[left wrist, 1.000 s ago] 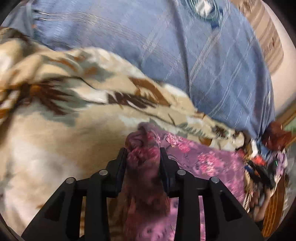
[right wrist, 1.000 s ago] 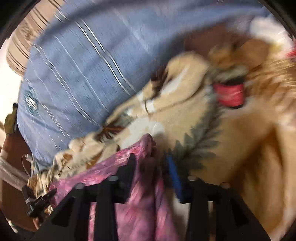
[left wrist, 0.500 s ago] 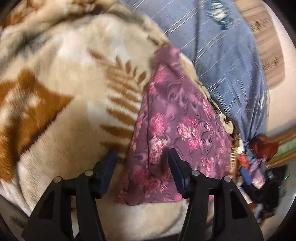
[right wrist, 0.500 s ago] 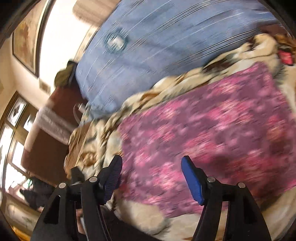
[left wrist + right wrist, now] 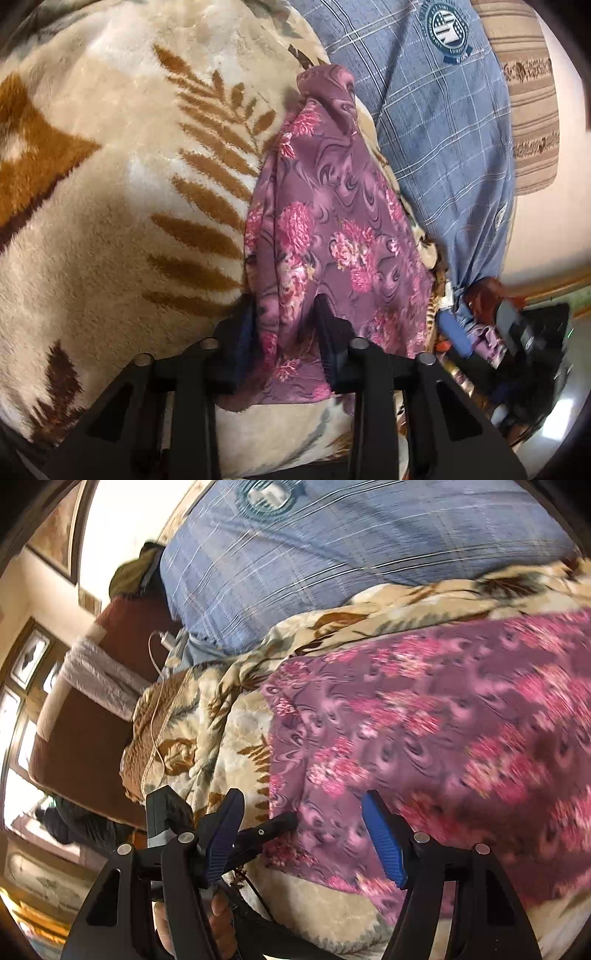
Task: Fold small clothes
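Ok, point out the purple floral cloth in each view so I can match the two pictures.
Left wrist: the floral cloth runs from bottom centre up to a bunched tip at upper centre, its near edge pinched in the left hand-held gripper.
Right wrist: the floral cloth lies spread over the centre and right, its near corner between the open fingers of the right hand-held gripper.
Shared landmark: the blue plaid pillow behind the cloth.

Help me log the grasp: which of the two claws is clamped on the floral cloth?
The left claw: it pinches the floral cloth; the right claw stands open over it.
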`<state>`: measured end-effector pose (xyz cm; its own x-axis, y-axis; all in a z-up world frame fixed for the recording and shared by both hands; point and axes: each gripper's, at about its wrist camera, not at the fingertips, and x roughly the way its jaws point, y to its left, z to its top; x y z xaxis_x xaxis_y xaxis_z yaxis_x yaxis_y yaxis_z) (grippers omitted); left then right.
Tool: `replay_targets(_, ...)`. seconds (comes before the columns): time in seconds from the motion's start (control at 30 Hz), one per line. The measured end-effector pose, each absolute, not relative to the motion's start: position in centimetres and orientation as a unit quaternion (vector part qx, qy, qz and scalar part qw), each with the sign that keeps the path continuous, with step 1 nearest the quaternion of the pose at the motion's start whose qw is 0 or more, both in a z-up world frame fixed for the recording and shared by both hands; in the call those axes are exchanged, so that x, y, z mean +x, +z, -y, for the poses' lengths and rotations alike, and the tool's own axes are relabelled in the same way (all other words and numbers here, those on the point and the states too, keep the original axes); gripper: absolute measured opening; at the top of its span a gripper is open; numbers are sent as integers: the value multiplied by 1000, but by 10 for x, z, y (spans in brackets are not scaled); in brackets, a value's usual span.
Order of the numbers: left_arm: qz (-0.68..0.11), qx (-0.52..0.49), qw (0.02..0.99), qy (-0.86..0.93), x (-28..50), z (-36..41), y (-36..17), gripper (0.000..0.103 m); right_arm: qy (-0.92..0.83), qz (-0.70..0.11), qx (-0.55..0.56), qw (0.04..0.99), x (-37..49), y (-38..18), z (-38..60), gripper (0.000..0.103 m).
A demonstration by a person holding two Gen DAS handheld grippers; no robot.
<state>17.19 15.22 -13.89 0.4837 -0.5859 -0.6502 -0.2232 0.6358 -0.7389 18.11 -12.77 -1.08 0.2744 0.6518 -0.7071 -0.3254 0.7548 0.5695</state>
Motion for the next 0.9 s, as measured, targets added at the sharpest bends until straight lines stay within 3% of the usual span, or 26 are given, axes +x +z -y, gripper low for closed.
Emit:
replay_targets(0.27, -471, -337, 807, -116, 168, -131, -112, 7, 344, -575, 67, 739, 241, -10, 35, 69)
replay_targets(0.47, -437, -299, 839, -127, 162, -120, -91, 7, 314, -650, -36, 691, 291, -48, -36, 70)
replay_targets(0.77, -405, -211, 880, -130, 154, -96, -69, 6, 266, -664, -148, 683, 306, -80, -56, 66)
replay_targets(0.83, -406, -213, 878, -135, 156, -93, -69, 6, 260, -653, -175, 690, 302, -79, -62, 64)
replay_targets(0.87, -405, -211, 879, -136, 155, -93, -68, 6, 258, -649, -189, 691, 299, -81, -66, 58)
replay_targets(0.9, -403, -209, 880, -136, 155, -92, -67, 6, 249, -641, -209, 696, 296, -83, -69, 41)
